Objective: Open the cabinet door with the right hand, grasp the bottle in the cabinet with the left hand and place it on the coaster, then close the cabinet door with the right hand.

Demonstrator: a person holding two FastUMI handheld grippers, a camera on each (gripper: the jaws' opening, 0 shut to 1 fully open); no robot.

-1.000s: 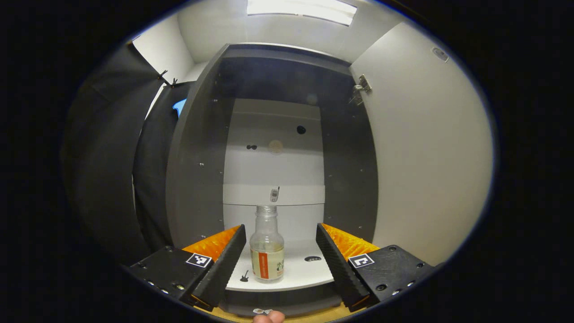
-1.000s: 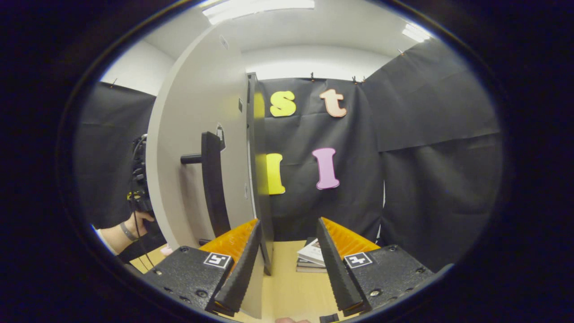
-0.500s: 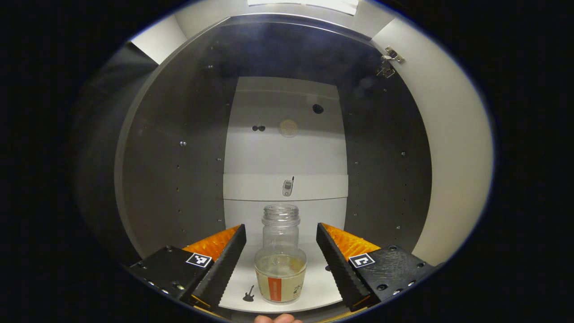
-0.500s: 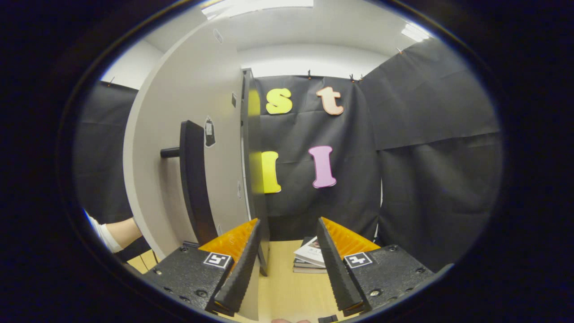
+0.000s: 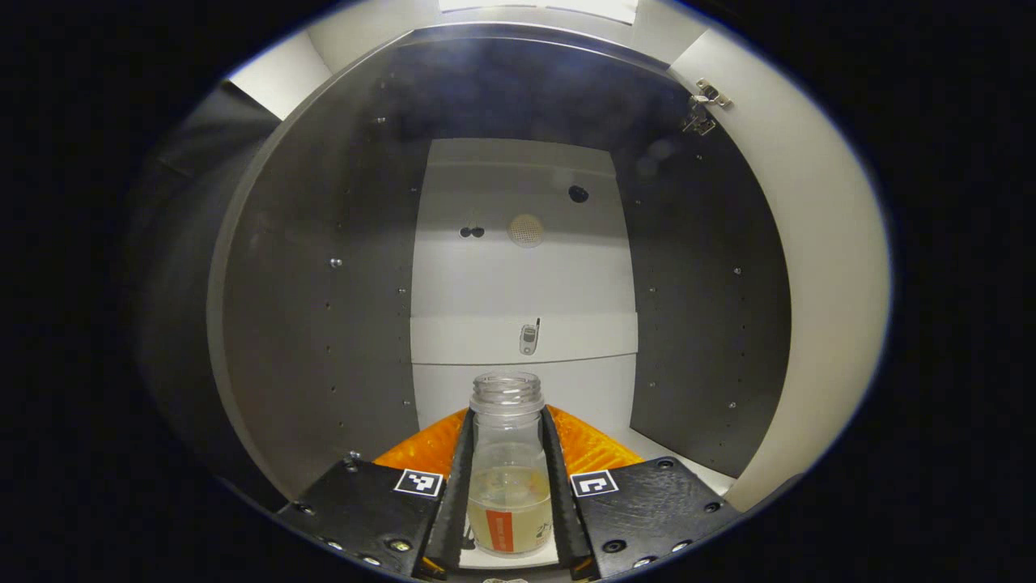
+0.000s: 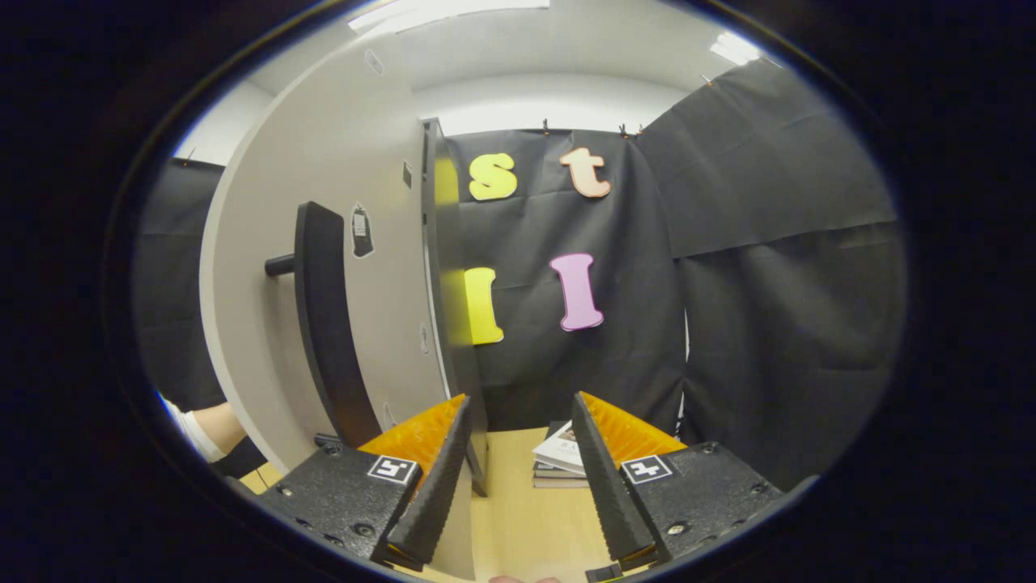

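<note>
While the cabinet door (image 6: 324, 267) stands open, left gripper (image 5: 507, 494) clamps the upright bottle (image 5: 508, 470) between both fingers; right gripper (image 6: 518, 478) hangs with fingers apart, holding nothing

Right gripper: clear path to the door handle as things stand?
Probably yes. The right gripper is open and empty, and the handle on the open cabinet door stands just to its left with nothing between them; it would need to swing left to grasp it.
</note>
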